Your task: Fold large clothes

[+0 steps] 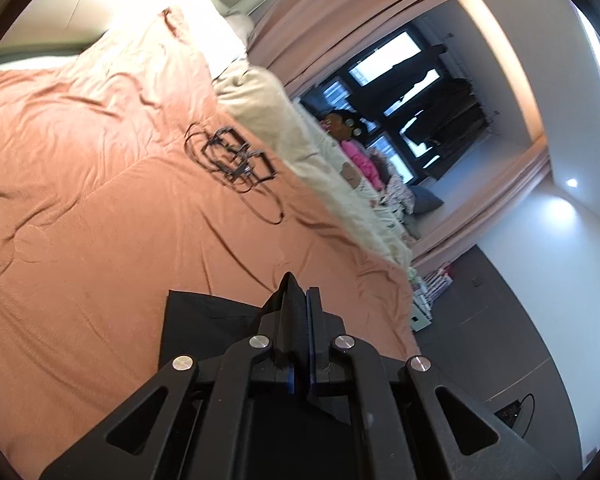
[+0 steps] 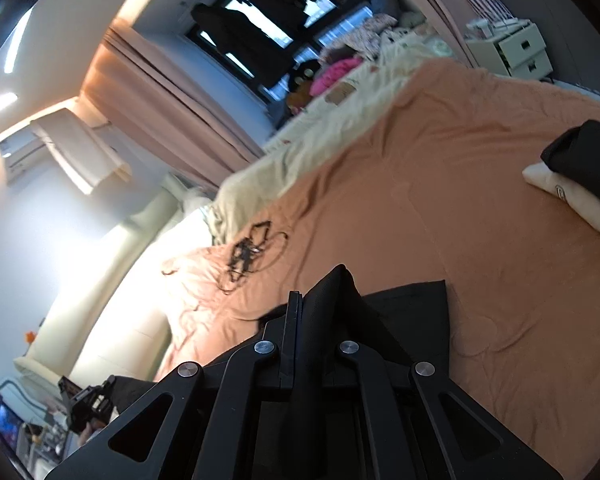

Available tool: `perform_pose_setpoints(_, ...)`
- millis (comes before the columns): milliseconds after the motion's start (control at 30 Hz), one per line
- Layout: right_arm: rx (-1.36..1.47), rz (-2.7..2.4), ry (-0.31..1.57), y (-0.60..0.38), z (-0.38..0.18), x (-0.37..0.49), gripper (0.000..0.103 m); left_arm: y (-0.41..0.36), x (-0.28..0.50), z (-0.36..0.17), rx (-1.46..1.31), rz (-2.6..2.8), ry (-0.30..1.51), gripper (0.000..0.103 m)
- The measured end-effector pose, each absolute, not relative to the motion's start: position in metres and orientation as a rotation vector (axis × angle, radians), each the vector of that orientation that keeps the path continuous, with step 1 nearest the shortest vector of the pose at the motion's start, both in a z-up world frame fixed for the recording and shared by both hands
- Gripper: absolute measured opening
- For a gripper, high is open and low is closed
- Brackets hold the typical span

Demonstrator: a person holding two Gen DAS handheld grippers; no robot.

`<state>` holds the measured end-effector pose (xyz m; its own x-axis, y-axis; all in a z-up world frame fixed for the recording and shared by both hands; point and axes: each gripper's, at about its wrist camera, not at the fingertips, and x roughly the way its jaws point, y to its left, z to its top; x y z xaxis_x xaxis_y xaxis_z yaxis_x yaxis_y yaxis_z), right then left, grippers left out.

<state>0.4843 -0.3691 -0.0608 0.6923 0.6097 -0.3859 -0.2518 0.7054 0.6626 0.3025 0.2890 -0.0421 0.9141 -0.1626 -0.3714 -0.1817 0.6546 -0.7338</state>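
A black garment (image 1: 204, 320) lies on the orange bedspread (image 1: 100, 200), partly lifted. My left gripper (image 1: 302, 300) is shut on a pinched fold of the black garment, which sticks up between the pads. In the right wrist view my right gripper (image 2: 320, 300) is shut on another fold of the same black garment (image 2: 412, 312), held just above the orange bedspread (image 2: 480, 200). Most of the garment is hidden under the grippers.
A tangle of black hangers and cord (image 1: 236, 160) lies on the bed, also seen in the right wrist view (image 2: 248, 252). A cream blanket (image 1: 300, 144) runs along the far side. A cream pillow (image 2: 572, 200) and dark cloth (image 2: 592, 152) sit at right. A white drawer unit (image 2: 520, 52) stands beyond the bed.
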Motion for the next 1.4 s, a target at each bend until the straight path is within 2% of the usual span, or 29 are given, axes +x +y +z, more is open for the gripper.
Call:
perform_pose_setpoints(500,0.603,0.364,0.799,-0.355,-0.130,0.553,0.005,0.302,0.396,-0.125,-0.866,0.074,0.642,0.006)
perform_pose_setpoints(567,0.590,0.349,0.830,-0.352,-0.137,0.562,0.010,0.300,0.408,-0.132,-0.869,0.069,0.674,0.007)
perform_pose_setpoints(600,0.596,0.349,0.840,-0.352,-0.141,0.565,0.024,0.299,0.416,-0.136,-0.864,0.065,0.703,0.014)
perform_pose_setpoints(633,0.609,0.347,0.843,-0.353,-0.143,0.567,0.048,0.298,0.420,-0.138,-0.861,0.062,0.717,0.027)
perform_pose_setpoints(667,0.625,0.332,0.829,-0.357,-0.143,0.567,0.060,0.296,0.424,-0.140,-0.854,0.062,0.733,0.039)
perform_pose_setpoints(700,0.625,0.314,0.813,-0.360,-0.141,0.566,0.079,0.295,0.425,-0.139,-0.846,0.071,0.732,0.068)
perform_pose_setpoints(733,0.618,0.296,0.792,-0.364,-0.138,0.564,0.083,0.295,0.424,-0.136,-0.837,0.081,0.719,0.089)
perform_pose_setpoints(800,0.608,0.299,0.774,-0.368,-0.133,0.561,0.083,0.294,0.418,-0.124,-0.803,0.105,0.664,0.098)
perform_pose_setpoints(967,0.555,0.277,0.794,-0.379,-0.129,0.553,0.083,0.293,0.408,-0.114,-0.742,0.129,0.670,0.098)
perform_pose_setpoints(1167,0.446,0.264,0.890,-0.375,-0.144,0.552,0.083,0.283,0.405,-0.138,-0.615,0.160,0.844,0.096)
perform_pose_setpoints(1233,0.396,0.255,0.939,-0.369,-0.153,0.553,0.083,0.283,0.400,-0.147,-0.612,0.168,0.880,0.083)
perform_pose_setpoints(1400,0.297,0.243,1.027,-0.362,-0.176,0.543,0.083,0.285,0.376,-0.169,-0.604,0.201,0.951,0.066)
